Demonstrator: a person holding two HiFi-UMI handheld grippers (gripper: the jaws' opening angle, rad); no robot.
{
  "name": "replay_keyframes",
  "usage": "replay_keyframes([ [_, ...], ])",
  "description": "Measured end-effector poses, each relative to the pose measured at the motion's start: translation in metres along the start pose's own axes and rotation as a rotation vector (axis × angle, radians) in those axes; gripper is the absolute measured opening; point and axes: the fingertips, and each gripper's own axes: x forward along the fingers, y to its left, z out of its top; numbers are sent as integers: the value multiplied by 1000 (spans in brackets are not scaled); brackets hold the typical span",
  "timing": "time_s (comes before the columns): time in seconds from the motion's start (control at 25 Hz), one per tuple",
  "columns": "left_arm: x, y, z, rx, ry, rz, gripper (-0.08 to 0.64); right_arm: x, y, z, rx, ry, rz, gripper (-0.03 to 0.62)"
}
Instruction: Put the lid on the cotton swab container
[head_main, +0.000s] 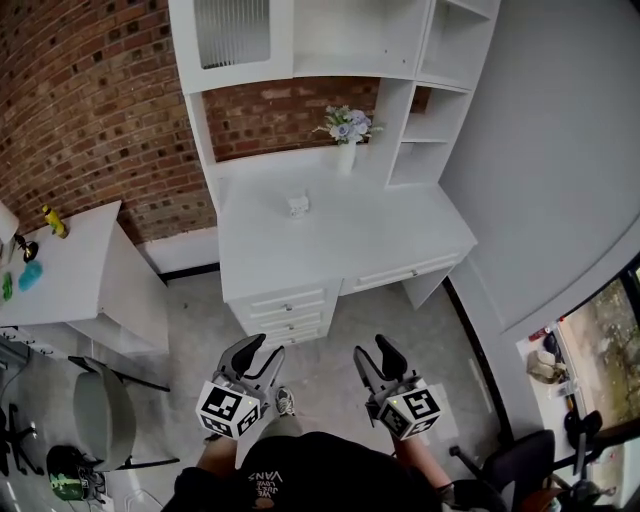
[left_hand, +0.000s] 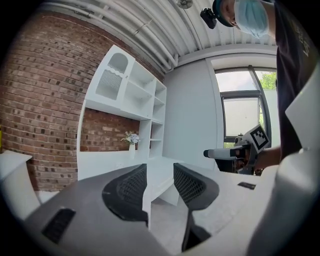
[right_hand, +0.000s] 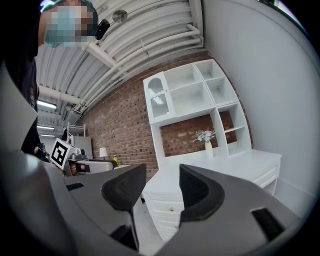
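Note:
A small white box-like thing (head_main: 297, 206), which may be the cotton swab container, stands on the white desk (head_main: 400, 235) far ahead; I cannot make out a lid. My left gripper (head_main: 262, 355) hangs over the floor in front of the desk drawers, held close to the person's body. Its jaws are open with nothing between them (left_hand: 160, 182). My right gripper (head_main: 377, 356) is level with it to the right, also open and empty (right_hand: 162, 185). Each gripper view shows the other gripper off to its side, the right gripper (left_hand: 235, 152) and the left gripper (right_hand: 82, 165).
The desk carries a white hutch (head_main: 300, 40) and a vase of flowers (head_main: 346, 130), with drawers (head_main: 285, 310) below. A side table (head_main: 70, 270) at the left holds small yellow and blue items. A grey chair (head_main: 100, 415) stands lower left, a dark office chair (head_main: 520, 465) lower right.

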Motion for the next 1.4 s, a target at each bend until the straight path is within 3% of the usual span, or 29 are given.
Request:
replay_keyframes([
  [0.4, 62, 99, 24, 39, 8, -72, 147, 106, -21, 27, -20, -38, -74, 195],
  [0.88, 107, 164, 27, 22, 18, -126, 152, 175, -39, 34, -34, -33, -131, 199],
  [1.12, 138, 184, 25, 17, 28, -119, 166, 211, -63, 31, -38, -12, -107, 199],
  [1.4, 178, 211, 23, 8, 37, -68, 179, 268, -96, 38, -56, -1, -22, 199],
])
